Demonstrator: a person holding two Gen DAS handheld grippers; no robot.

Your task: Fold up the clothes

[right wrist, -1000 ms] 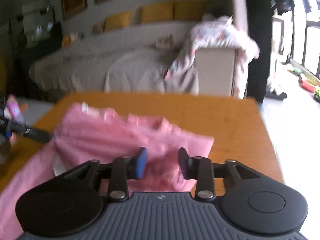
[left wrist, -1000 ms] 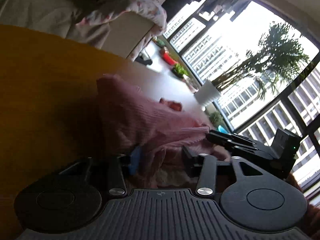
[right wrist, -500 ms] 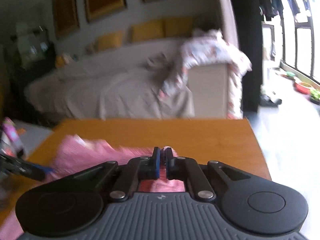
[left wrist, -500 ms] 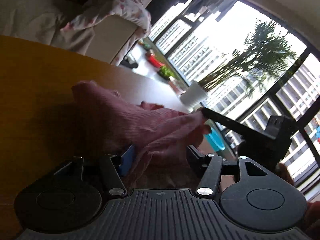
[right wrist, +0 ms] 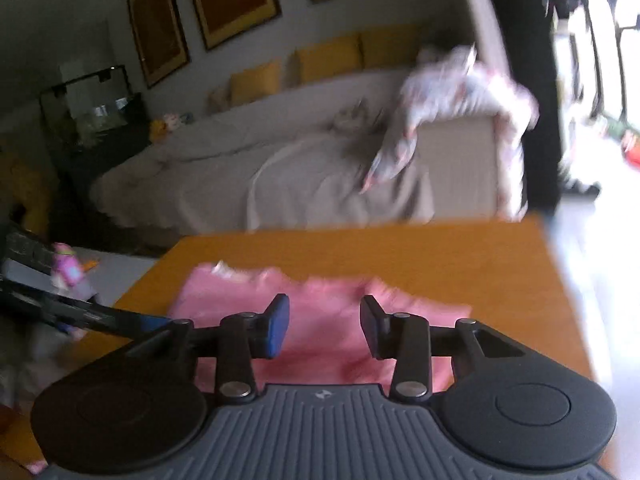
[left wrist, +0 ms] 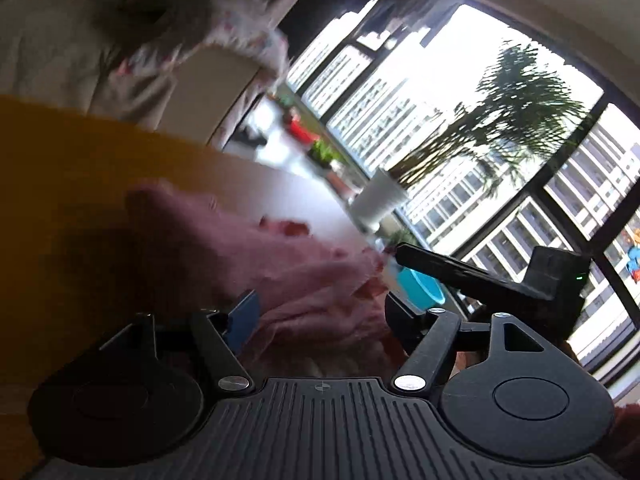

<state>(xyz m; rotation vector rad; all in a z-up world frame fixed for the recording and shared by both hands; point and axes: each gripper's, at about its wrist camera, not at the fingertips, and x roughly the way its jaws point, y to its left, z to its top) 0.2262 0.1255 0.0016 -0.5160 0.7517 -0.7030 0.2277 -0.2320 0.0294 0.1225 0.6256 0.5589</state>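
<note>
A pink garment [right wrist: 320,300] lies folded on the orange wooden table [right wrist: 420,252]. My right gripper [right wrist: 324,332] hovers just over its near part. Its jaws are opening, and nothing sits between the pads. In the left wrist view the same garment [left wrist: 248,256] is bunched up in front of my left gripper [left wrist: 322,314]. Those jaws are also opening, with a loose hump of pink cloth between the fingers. The right gripper [left wrist: 404,256] reaches the cloth's far end from the right. From the right wrist view, the left gripper [right wrist: 156,322] comes in at the garment's left edge.
A grey-covered sofa [right wrist: 280,168] with a floral cloth [right wrist: 460,92] on its arm stands behind the table. The table's right edge [right wrist: 560,280] drops to a bright floor. A white plant pot [left wrist: 380,200] and a turquoise bowl [left wrist: 420,288] stand by the window.
The right gripper closed over the garment half a second ago and has now opened again. The left jaws have spread wider, and the pink cloth has sunk lower.
</note>
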